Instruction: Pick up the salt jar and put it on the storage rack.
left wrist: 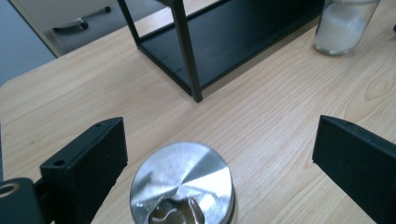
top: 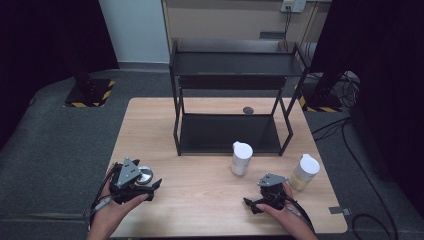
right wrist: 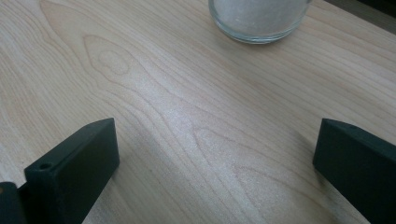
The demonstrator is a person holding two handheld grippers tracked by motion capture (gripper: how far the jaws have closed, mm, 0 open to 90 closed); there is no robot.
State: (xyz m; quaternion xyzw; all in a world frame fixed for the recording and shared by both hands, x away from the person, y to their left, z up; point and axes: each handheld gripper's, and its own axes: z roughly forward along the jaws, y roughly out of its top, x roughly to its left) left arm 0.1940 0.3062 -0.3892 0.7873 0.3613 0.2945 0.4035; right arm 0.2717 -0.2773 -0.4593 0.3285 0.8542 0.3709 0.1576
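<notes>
Left gripper (top: 134, 181): held in the person's left hand (top: 112, 207) at the near left of the table (top: 200, 200); its jaws stand wide apart with nothing clamped between them.
Metal tin (left wrist: 183, 184): a round, shiny silver-topped tin standing on the table, between the left gripper's two jaws in the left gripper view; whether either jaw touches it cannot be told. In the high view it shows just behind the left gripper's grey plate (top: 145, 175).
Right gripper (top: 265, 196): held in the person's right hand (top: 287, 214) at the near right of the table; in the right gripper view its jaws are spread wide over bare wood, holding nothing.
Middle jar (top: 241, 158): a clear jar with white contents and a white lid, upright on the table just in front of the rack's lower shelf; in the right gripper view its glass base (right wrist: 259, 21) lies ahead of the open jaws, well apart from them.
Right jar (top: 304, 171): a second white-lidded jar, upright near the right edge of the table, just beside the right gripper.
Rack (top: 235, 65): a black two-shelf metal rack at the far middle of the table.
Small dark disc (top: 248, 109): lies on the table behind the rack's lower shelf.
</notes>
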